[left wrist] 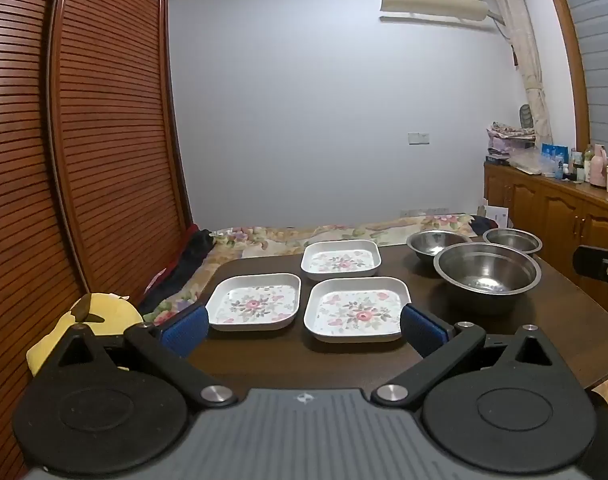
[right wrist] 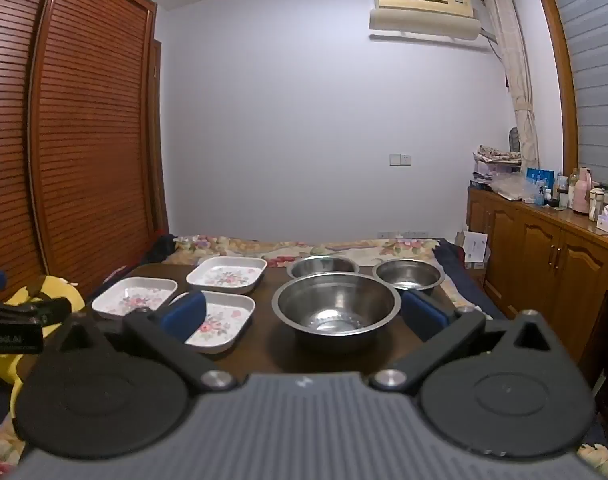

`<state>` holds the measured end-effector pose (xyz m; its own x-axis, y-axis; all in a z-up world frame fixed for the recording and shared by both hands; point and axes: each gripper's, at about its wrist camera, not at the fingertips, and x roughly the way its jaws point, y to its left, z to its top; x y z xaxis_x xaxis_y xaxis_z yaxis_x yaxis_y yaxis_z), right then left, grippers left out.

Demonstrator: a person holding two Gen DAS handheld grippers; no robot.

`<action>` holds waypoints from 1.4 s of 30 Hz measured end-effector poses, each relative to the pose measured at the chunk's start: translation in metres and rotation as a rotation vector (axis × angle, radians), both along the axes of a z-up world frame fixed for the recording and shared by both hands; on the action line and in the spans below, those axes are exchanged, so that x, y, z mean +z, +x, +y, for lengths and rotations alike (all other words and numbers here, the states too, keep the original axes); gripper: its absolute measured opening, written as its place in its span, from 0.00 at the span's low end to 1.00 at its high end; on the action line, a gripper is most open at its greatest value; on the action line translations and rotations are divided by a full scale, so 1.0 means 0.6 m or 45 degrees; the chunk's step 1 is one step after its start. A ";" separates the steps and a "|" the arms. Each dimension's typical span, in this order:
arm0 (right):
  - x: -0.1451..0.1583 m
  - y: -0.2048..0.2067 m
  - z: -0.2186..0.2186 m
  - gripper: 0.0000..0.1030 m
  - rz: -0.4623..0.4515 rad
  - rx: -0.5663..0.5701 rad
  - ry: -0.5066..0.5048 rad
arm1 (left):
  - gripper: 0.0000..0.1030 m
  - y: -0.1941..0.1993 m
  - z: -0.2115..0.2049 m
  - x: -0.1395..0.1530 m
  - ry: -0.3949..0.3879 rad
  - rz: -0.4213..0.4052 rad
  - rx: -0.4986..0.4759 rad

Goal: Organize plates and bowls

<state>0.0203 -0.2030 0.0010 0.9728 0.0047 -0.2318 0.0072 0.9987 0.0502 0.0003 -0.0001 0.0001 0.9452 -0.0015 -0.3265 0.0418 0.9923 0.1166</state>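
— On the dark table [left wrist: 544, 320], low in the middle of the frame, what do you see?

— Three square flower plates: near right plate [left wrist: 356, 314], near left plate [left wrist: 254, 301], far plate [left wrist: 341, 260]. They sit close, not stacked.

— And the bowls?

— Three shiny ones, to the right of the plates. The big bowl [right wrist: 336, 304] is nearest. Two small bowls [right wrist: 323, 267] [right wrist: 407, 274] sit behind it.

— What about the left gripper [left wrist: 304, 326]?

— Its jaws are wide apart, holding nothing. The near right plate lies ahead, between the blue pads.

— And the right gripper [right wrist: 304, 314]?

— Wide apart too, holding nothing. The big bowl shows between its pads.
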 end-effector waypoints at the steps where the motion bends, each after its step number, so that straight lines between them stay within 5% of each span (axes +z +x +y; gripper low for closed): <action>1: 0.000 -0.001 0.000 1.00 -0.006 -0.002 -0.004 | 1.00 0.000 0.000 0.000 0.000 -0.002 0.000; 42: -0.009 -0.002 -0.007 1.00 0.007 -0.005 -0.002 | 1.00 -0.006 0.001 -0.001 0.007 -0.005 -0.011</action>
<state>0.0191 -0.2070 -0.0043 0.9715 0.0008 -0.2370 0.0111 0.9987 0.0488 -0.0033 0.0005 -0.0006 0.9465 -0.0077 -0.3226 0.0497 0.9913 0.1221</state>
